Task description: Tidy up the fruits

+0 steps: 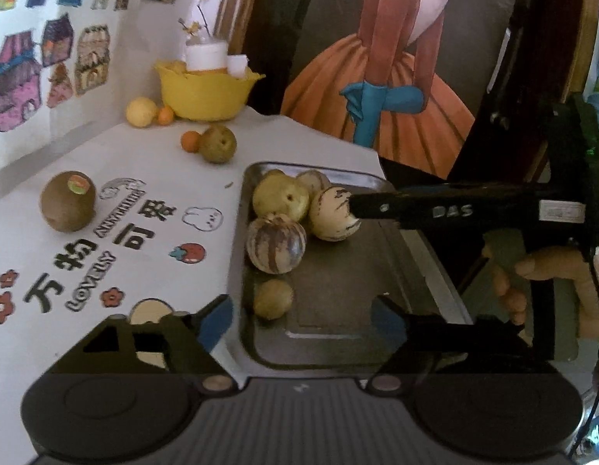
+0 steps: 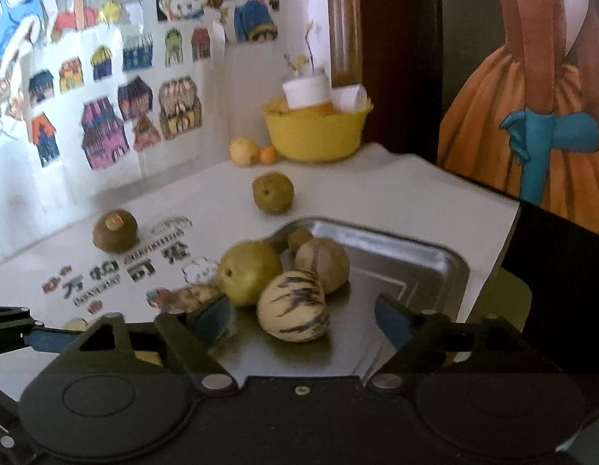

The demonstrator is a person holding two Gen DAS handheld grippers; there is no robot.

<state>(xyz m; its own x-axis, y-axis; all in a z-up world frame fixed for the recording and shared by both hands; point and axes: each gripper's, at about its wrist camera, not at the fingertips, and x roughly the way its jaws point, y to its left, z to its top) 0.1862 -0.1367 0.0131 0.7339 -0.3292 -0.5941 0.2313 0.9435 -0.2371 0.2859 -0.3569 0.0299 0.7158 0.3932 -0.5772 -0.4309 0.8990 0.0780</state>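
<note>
Now the metal tray point(image 1: 330, 339) on the counter point(image 1: 152, 162) holds five fruits: two striped pepino melons point(image 1: 275, 243), a yellow-green pear point(image 1: 280, 197), a small greenish fruit point(image 1: 273, 298) near the tray's front edge, and a paler round one point(image 1: 314, 180) at the back, possibly a third melon, though it is half hidden. Left of the tray, on the printed cloth, lies one kiwi point(image 1: 68, 206). Behind the tray sit a brownish pear point(image 1: 218, 144) and a small orange point(image 1: 190, 141). Farther back a yellow bowl point(image 1: 206, 95) carries white tubs, with a lemon point(image 1: 141, 112) and a second orange point(image 1: 165, 115) beside it. Left gripper point(image 1: 303, 321) hangs over the tray, jaws spread, nothing between them. Right gripper point(image 2: 303, 319) likewise stands released above a melon.
</note>
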